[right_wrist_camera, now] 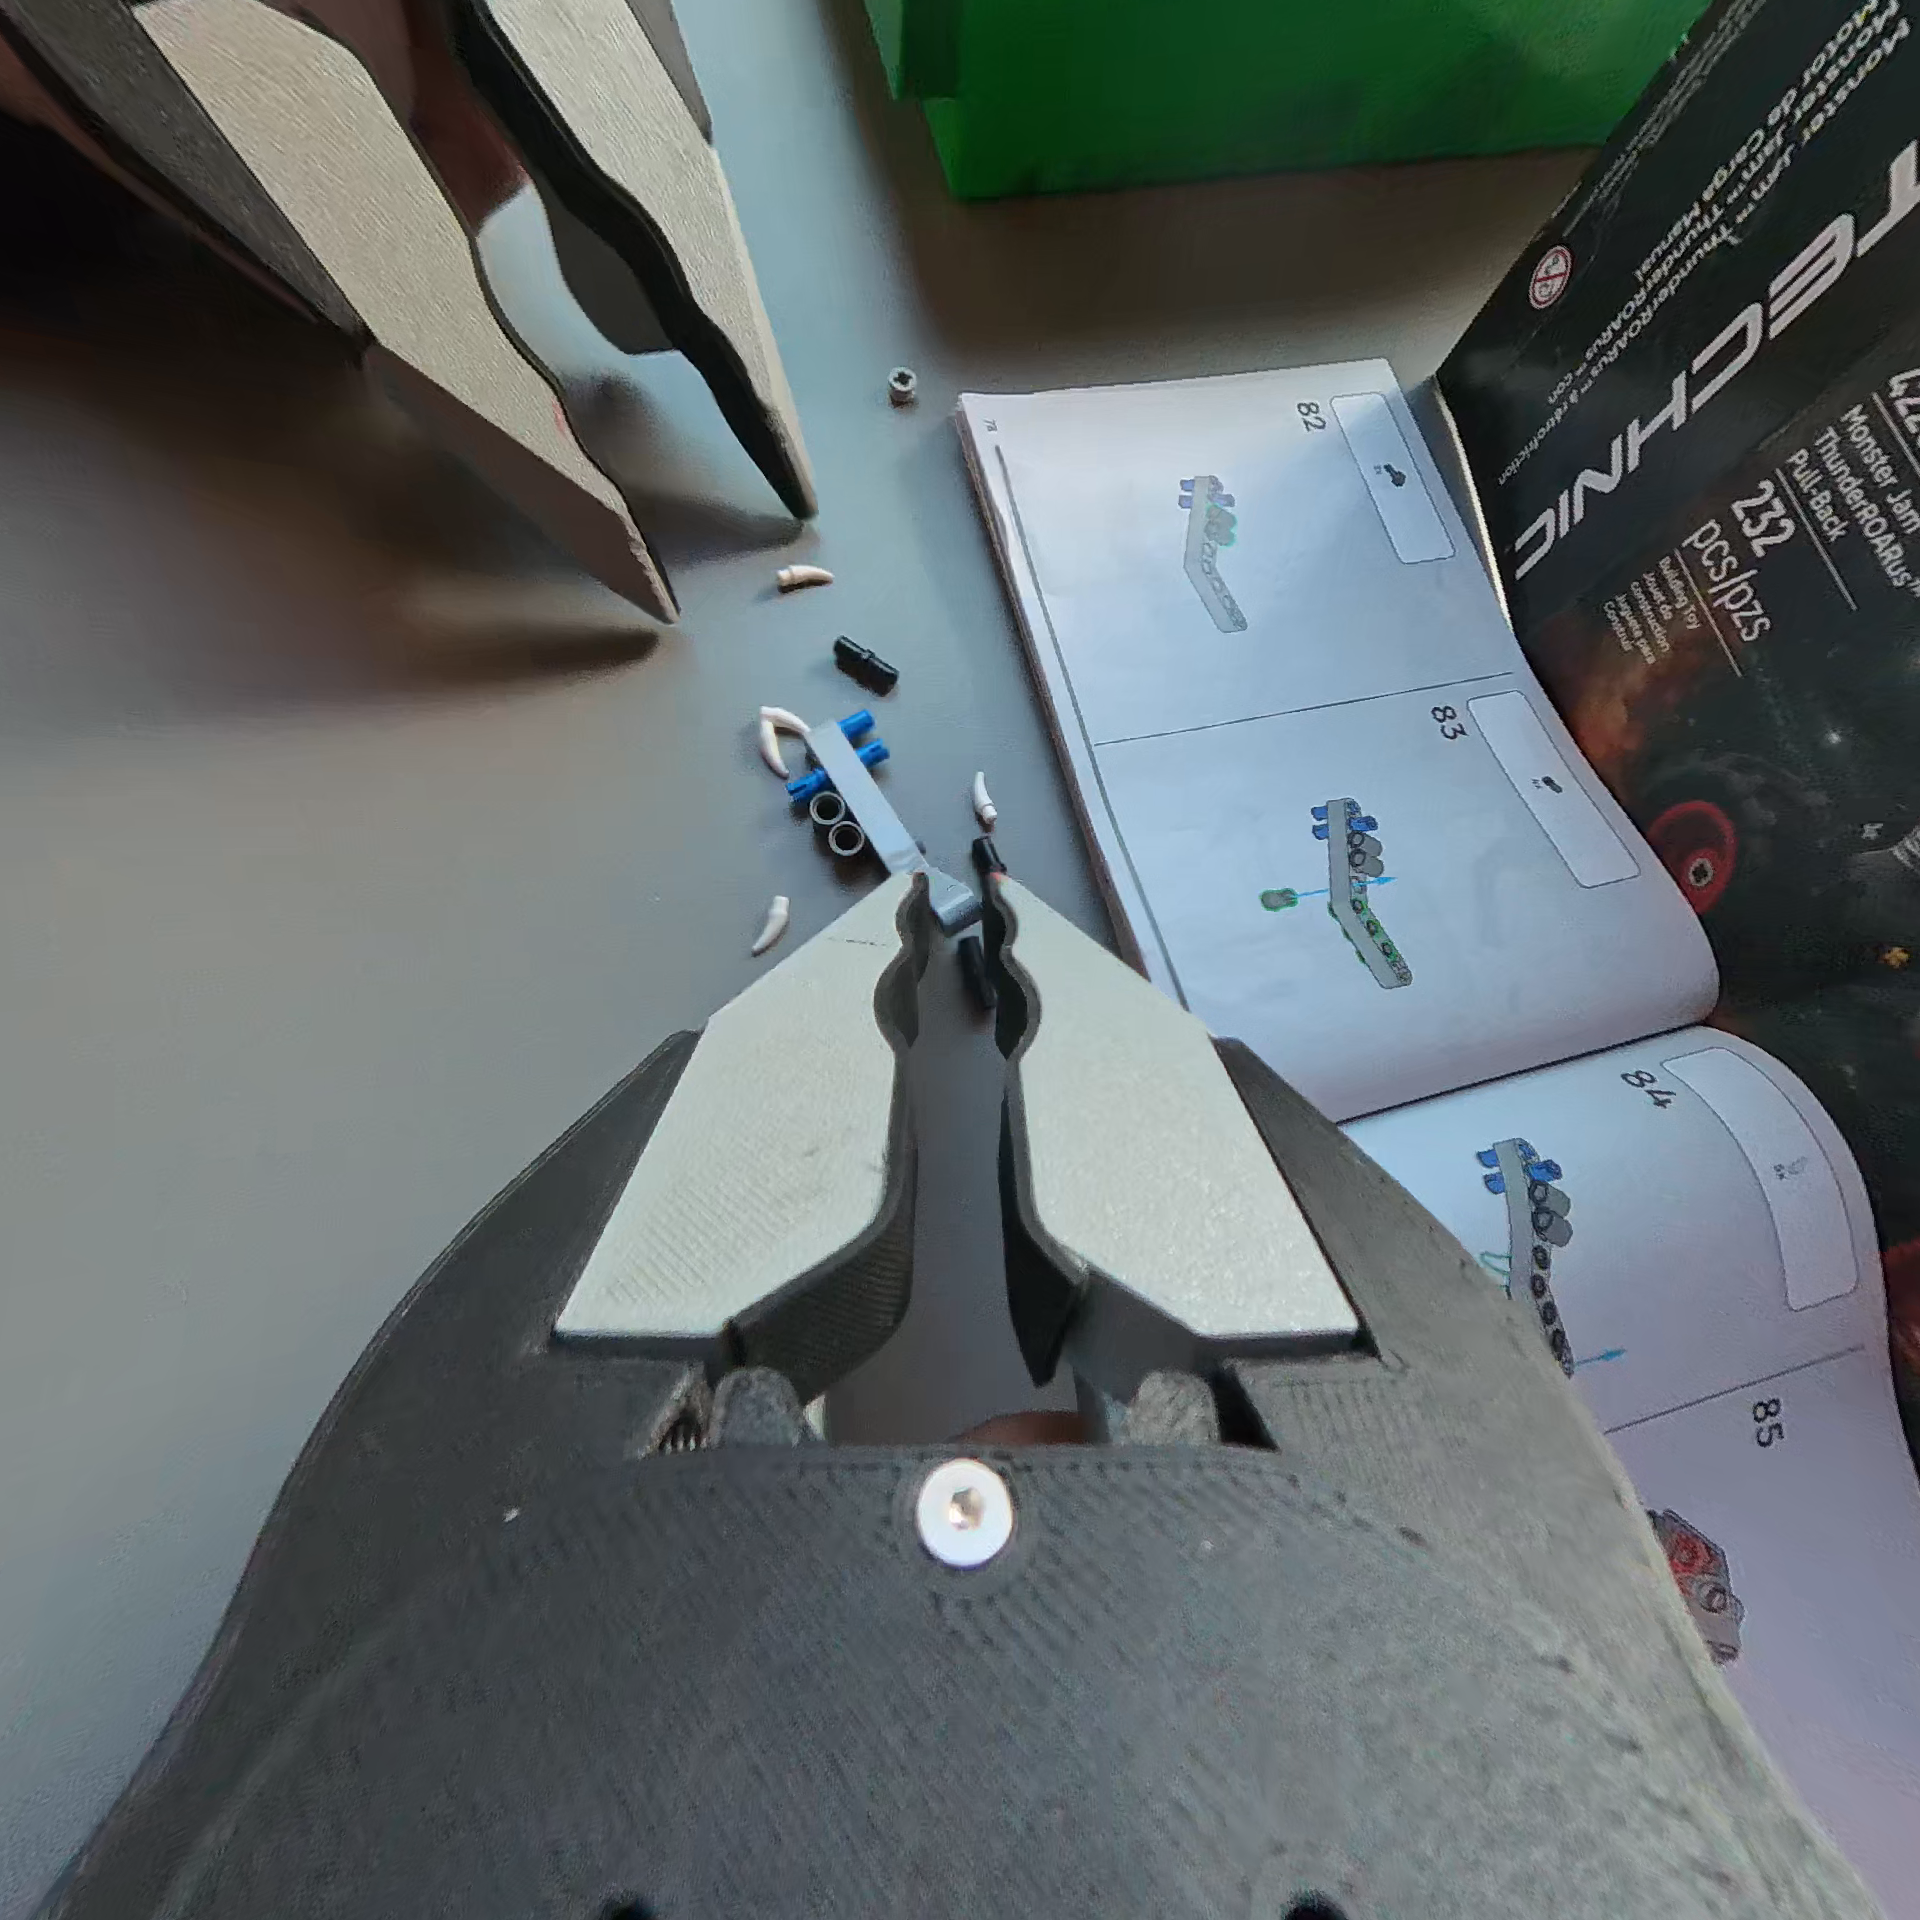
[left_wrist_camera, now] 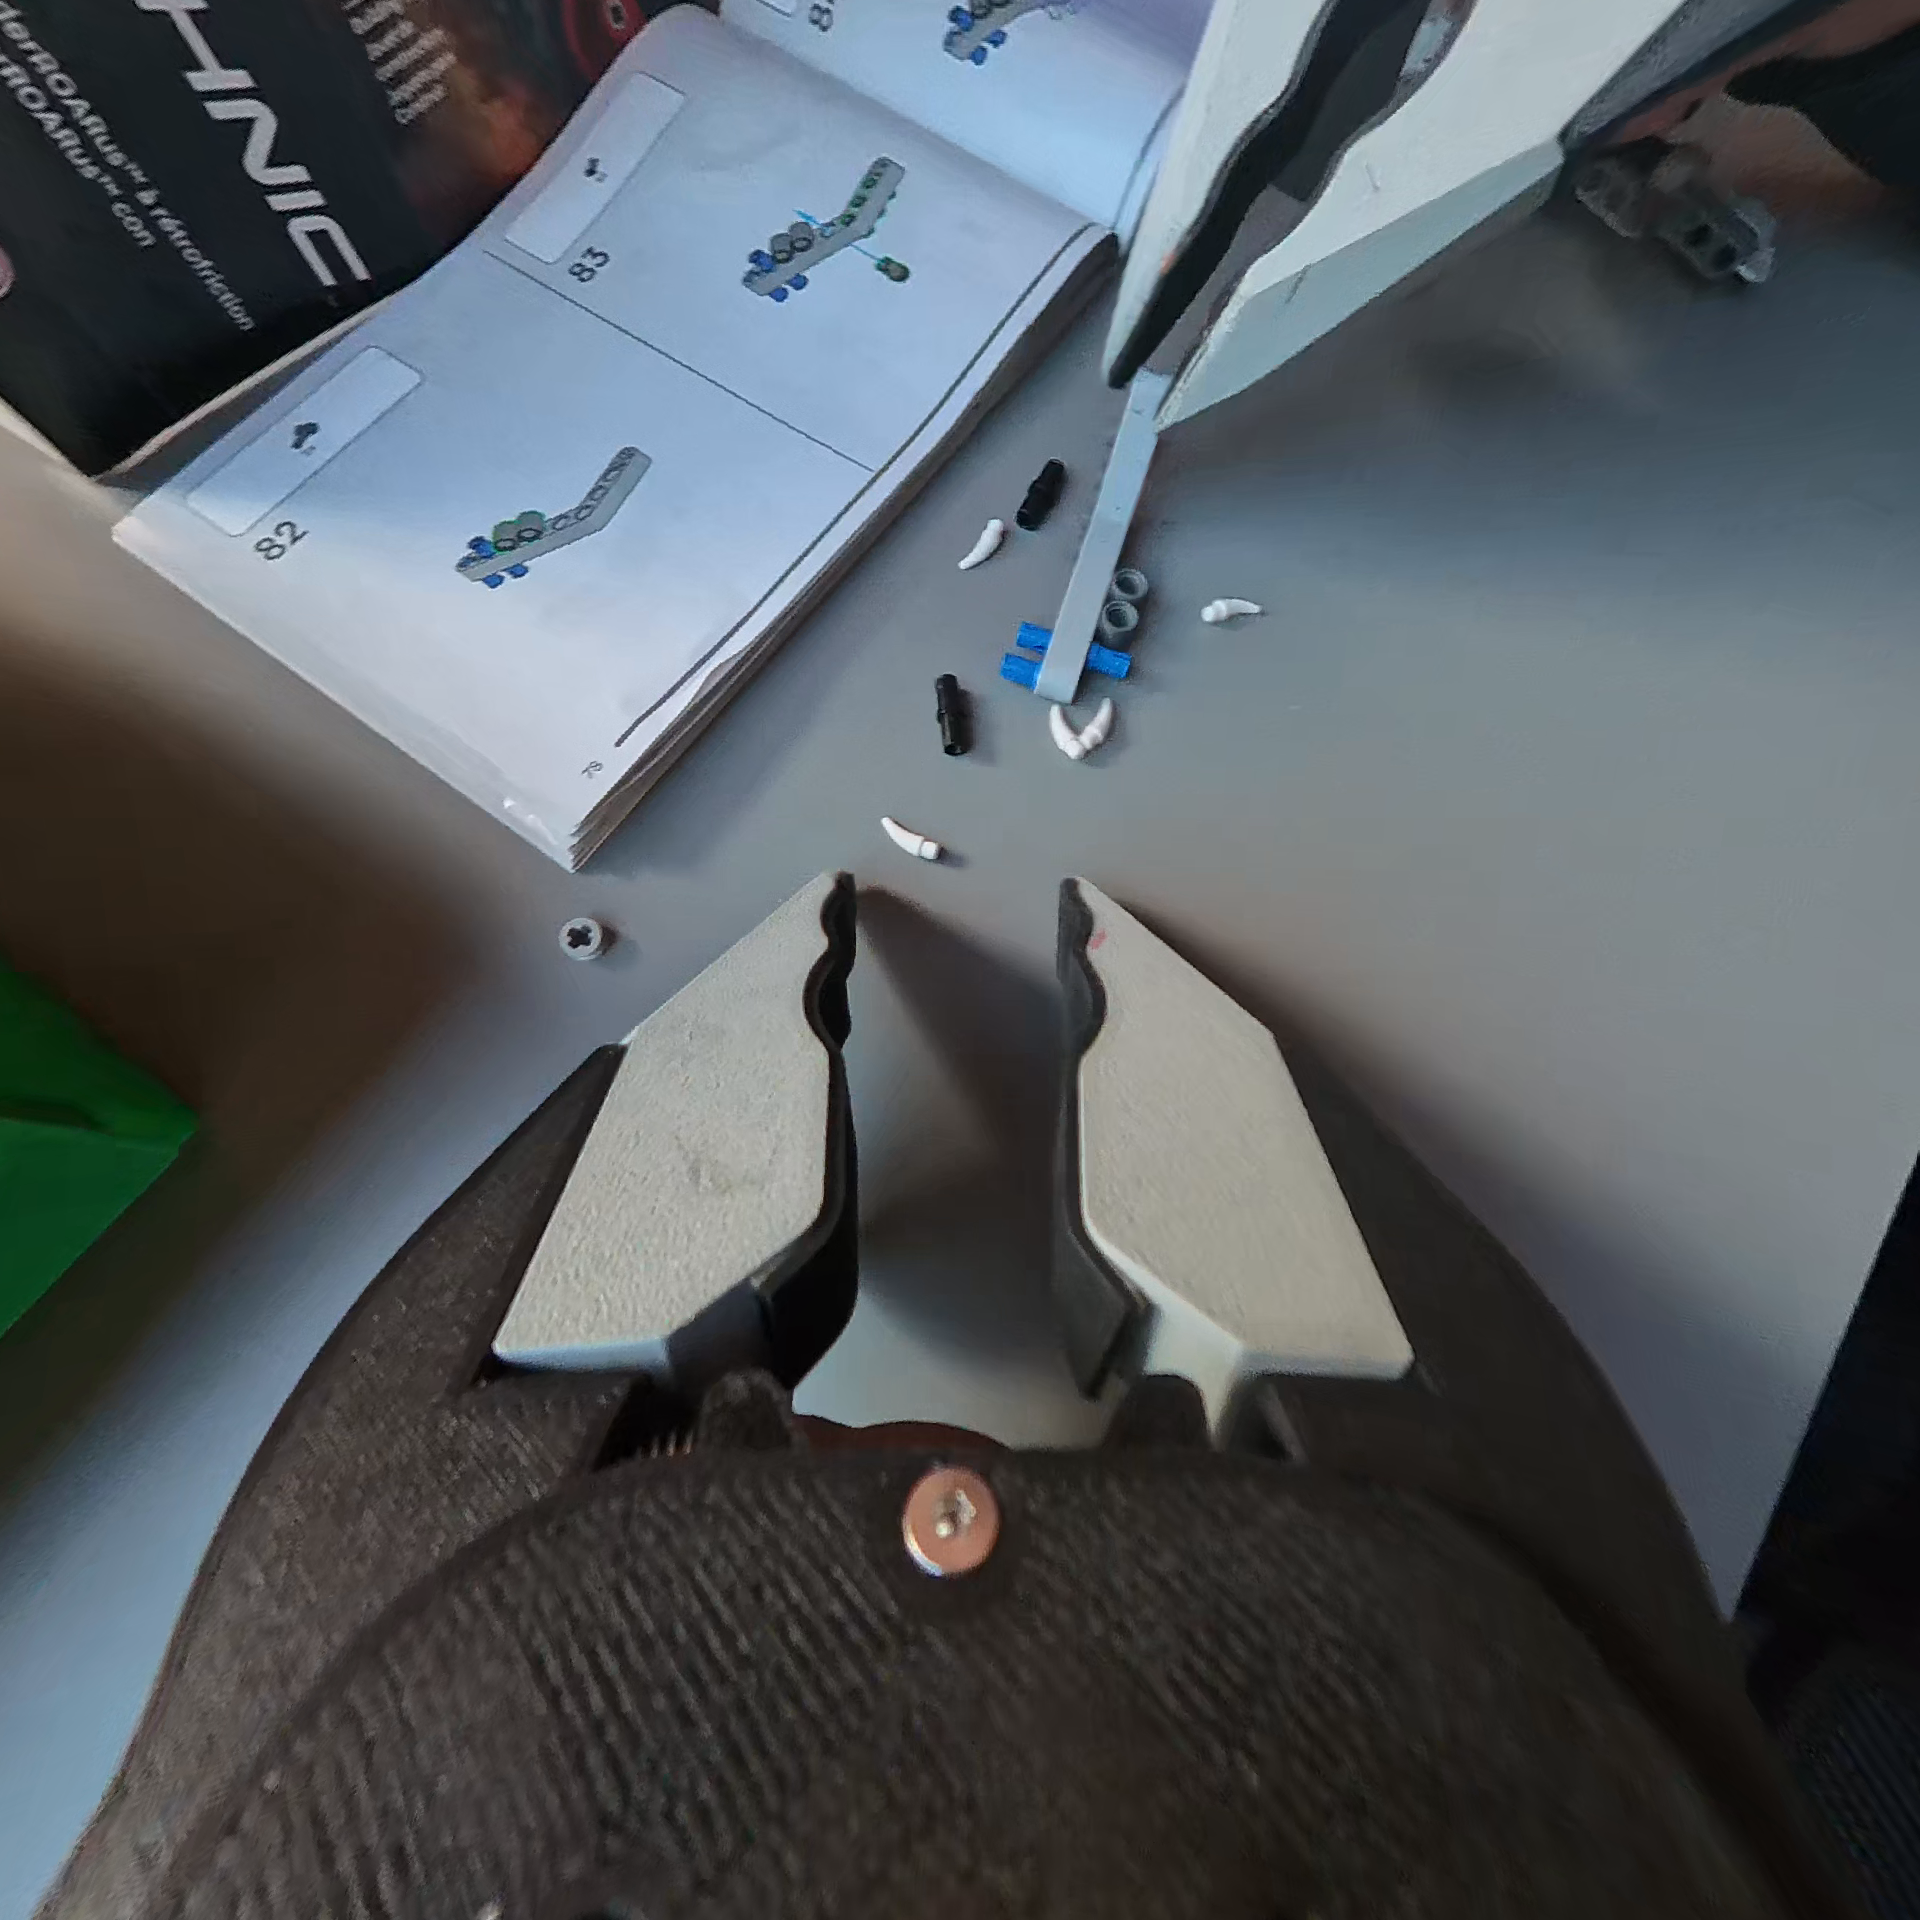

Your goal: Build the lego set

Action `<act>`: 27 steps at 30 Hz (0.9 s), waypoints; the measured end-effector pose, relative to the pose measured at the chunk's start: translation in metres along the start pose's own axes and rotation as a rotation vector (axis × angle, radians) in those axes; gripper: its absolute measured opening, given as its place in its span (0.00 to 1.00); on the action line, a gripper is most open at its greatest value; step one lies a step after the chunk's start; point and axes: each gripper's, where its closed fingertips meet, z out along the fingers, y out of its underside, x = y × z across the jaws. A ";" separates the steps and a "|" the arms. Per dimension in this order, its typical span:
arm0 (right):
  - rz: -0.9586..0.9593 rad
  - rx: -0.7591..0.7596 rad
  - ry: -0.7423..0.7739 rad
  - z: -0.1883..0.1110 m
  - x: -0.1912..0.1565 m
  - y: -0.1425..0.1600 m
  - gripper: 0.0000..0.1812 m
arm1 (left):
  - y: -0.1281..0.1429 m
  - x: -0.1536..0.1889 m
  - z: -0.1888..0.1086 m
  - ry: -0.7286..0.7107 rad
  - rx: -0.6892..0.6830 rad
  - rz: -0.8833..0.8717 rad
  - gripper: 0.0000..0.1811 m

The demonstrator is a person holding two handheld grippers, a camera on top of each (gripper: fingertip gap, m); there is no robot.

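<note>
My right gripper [right_wrist_camera: 951, 896] is shut on one end of a long grey beam [right_wrist_camera: 868, 800]. The beam carries blue pins [right_wrist_camera: 857, 727] and a pair of grey bushes [right_wrist_camera: 836, 821] at its far end, low over the table. In the left wrist view the right gripper [left_wrist_camera: 1138, 379] comes down from the top right, holding the beam [left_wrist_camera: 1107, 530]. My left gripper [left_wrist_camera: 961, 894] is open and empty, just short of the loose parts; it also shows in the right wrist view [right_wrist_camera: 732, 561]. Black pins [left_wrist_camera: 951, 712] and white teeth [left_wrist_camera: 909, 836] lie around the beam.
An open instruction booklet [left_wrist_camera: 623, 416] lies left of the parts, with the black set box [left_wrist_camera: 156, 208] behind it. A green box [left_wrist_camera: 62, 1122] stands at the left edge. A small grey bush [left_wrist_camera: 585, 937] lies near the booklet corner. A grey assembly [left_wrist_camera: 1673, 223] sits at the back right. The grippers' ends are close to 10 cm from one another. Measured from the fingertips, the small grey bush [left_wrist_camera: 585, 937] is 5 cm or so from the left gripper and 15 cm from the right. The right camera catches it too, in the right wrist view [right_wrist_camera: 899, 376].
</note>
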 end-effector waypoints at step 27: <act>0.139 0.074 -0.013 -0.016 0.021 0.000 0.12 | -0.007 0.021 -0.016 0.082 0.128 -0.258 0.12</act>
